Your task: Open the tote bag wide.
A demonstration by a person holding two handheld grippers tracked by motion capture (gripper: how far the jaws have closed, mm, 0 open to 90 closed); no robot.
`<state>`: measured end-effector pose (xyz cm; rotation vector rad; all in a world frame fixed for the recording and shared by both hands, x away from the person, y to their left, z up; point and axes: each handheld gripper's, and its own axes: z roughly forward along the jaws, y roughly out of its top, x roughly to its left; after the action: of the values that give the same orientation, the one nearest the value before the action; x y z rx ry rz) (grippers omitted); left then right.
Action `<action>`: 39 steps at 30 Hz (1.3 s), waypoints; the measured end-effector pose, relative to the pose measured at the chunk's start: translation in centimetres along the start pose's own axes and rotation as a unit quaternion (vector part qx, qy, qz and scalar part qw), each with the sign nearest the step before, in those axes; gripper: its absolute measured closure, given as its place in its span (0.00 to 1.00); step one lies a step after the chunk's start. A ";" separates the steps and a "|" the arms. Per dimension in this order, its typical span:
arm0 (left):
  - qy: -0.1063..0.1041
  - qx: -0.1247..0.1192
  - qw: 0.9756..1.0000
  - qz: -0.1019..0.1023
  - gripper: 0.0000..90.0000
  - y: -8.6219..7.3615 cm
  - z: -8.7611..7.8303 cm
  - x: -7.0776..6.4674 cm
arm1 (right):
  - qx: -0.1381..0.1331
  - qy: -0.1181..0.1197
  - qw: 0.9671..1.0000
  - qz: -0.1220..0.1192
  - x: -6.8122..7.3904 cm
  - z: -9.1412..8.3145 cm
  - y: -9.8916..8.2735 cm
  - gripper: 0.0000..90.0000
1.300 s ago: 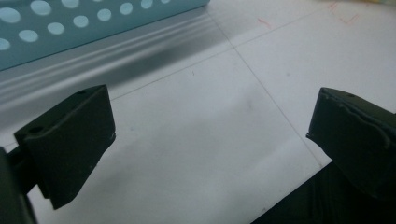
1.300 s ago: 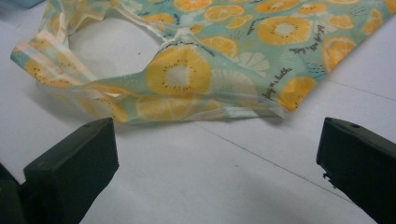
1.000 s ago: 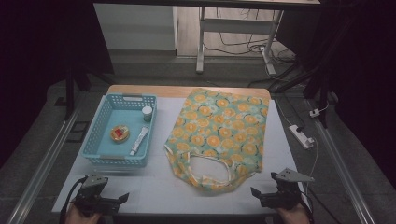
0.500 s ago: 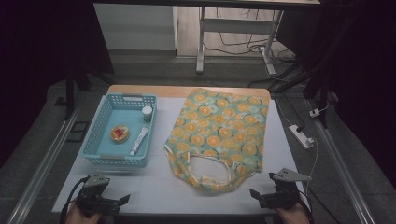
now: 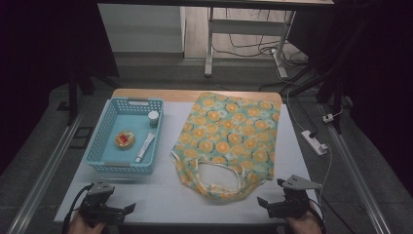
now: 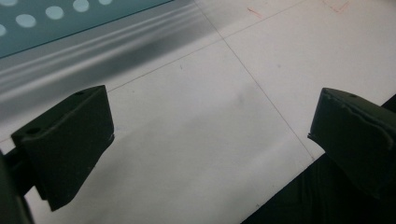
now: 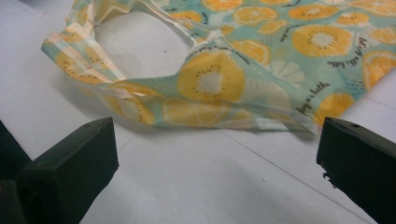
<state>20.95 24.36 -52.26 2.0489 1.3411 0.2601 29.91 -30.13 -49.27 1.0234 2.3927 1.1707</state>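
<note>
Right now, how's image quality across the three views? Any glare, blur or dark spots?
High view: dim and soft, with the room around the table nearly black; the bag and basket are still readable. Left gripper view: streaky reflections on the grey band beside the basket, and a soft shadow between the jaws. Right gripper view: evenly lit, bag print sharp, near jaws slightly soft.

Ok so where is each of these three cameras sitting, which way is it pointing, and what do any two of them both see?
High view: fixed above the person's side, looking forward and down on the table, the blue basket and the orange-print bag; both hands with the left gripper and right gripper show at the bottom.
Left gripper view: rides the left gripper, low over the white tabletop, jaws wide apart.
Right gripper view: rides the right gripper, facing the bag's handle end, jaws apart.
Shared: the high and right gripper views both show the bag.
</note>
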 end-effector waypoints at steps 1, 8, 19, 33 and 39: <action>0.000 0.000 1.000 0.000 0.00 0.0 0.0 0.0 | -0.001 0.001 1.000 -0.001 0.1 0.0 0.0 0.00; 0.000 -0.003 1.000 -0.002 0.00 0.0 -0.1 0.0 | -0.011 0.015 1.000 -0.005 0.4 0.0 0.5 0.00; 0.000 -0.002 1.000 -0.001 0.00 0.0 0.0 0.0 | 0.000 0.046 0.999 -0.020 1.6 0.6 1.7 0.00; 0.000 -0.004 1.000 -0.003 0.00 -0.1 -0.1 0.1 | -0.002 0.064 0.997 -0.045 2.6 1.8 3.2 0.00; 0.000 -0.004 1.000 -0.001 0.00 -0.1 -0.1 0.0 | 0.010 0.075 0.995 -0.061 3.2 2.7 4.1 0.00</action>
<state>20.89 24.44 -52.24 2.0421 1.3402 0.2646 31.00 -24.60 -47.61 0.8072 2.5472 1.2212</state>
